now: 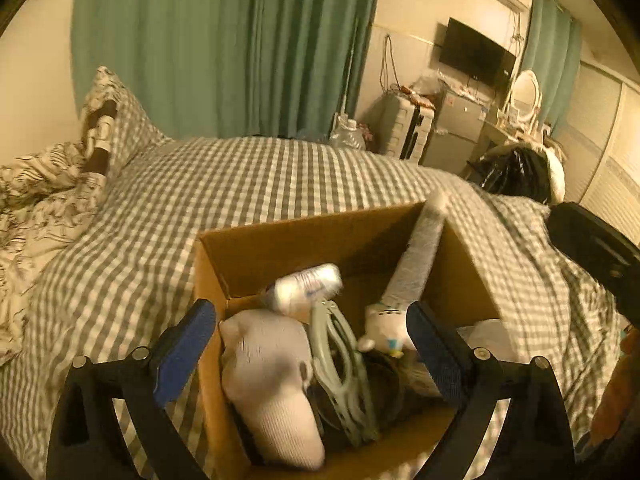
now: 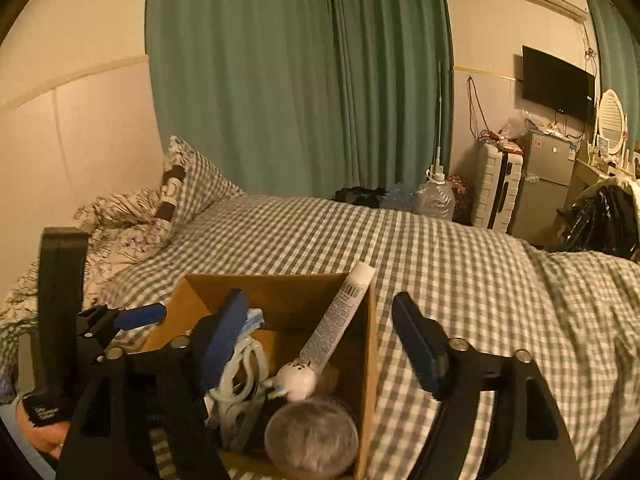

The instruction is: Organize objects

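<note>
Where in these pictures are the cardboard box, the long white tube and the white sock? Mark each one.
cardboard box (image 1: 304, 240): left wrist view, inner far wall.
long white tube (image 2: 340, 316): right wrist view, printed middle of its body.
white sock (image 1: 272, 384): left wrist view, middle of its knit.

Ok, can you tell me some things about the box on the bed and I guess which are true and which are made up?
1. The cardboard box sits on a checked bed cover. True.
2. The box is empty. False: it holds a white sock, a long white tube, a small white toy and other things.
3. The left gripper is open. True.
4. The right gripper is squeezing the tube. False: it is open, holding nothing.
5. The curtains are red. False: they are green.
</note>
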A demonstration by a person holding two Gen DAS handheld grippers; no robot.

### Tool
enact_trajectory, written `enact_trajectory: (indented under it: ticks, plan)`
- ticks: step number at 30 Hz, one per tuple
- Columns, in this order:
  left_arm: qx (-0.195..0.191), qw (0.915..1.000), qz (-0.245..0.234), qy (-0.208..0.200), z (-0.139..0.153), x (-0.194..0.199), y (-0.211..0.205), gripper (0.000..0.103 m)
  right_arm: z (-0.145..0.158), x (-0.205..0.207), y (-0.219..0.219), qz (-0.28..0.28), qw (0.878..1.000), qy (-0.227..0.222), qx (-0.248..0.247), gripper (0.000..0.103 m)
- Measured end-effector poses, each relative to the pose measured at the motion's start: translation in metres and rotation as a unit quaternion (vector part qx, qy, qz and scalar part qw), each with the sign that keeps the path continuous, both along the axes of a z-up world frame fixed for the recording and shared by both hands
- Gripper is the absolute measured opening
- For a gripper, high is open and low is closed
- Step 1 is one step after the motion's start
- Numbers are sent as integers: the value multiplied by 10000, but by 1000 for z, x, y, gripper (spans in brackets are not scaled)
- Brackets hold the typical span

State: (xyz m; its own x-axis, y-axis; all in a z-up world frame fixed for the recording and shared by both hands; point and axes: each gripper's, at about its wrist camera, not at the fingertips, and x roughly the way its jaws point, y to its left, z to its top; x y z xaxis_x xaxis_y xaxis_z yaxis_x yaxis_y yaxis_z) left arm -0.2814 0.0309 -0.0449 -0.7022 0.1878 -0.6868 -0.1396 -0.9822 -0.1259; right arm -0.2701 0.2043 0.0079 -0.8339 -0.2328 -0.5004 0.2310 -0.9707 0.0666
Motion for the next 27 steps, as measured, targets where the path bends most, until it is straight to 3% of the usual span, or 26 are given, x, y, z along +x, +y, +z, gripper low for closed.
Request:
enact_trajectory:
  ticks: [4,8,15,21,27]
  plan:
    - [41,9998,0,205,46,30,6,100,45,38,4,-51,9996,262,114,93]
    - [-4,9972,28,753,103,70,9,103,90,78,16,-167,9978,630,70,102]
    - [-146,9923,28,1234,167,130,8,103,152,147,41,-279,9937,1080,-83,103]
    - [-312,9858,101,1649,189,168,5,103,175,190,50,-400,9895,1368,241,103]
    - [-390,9760,347,2116,180,195,8,103,159,211,50,-672,9842,1550,526,103]
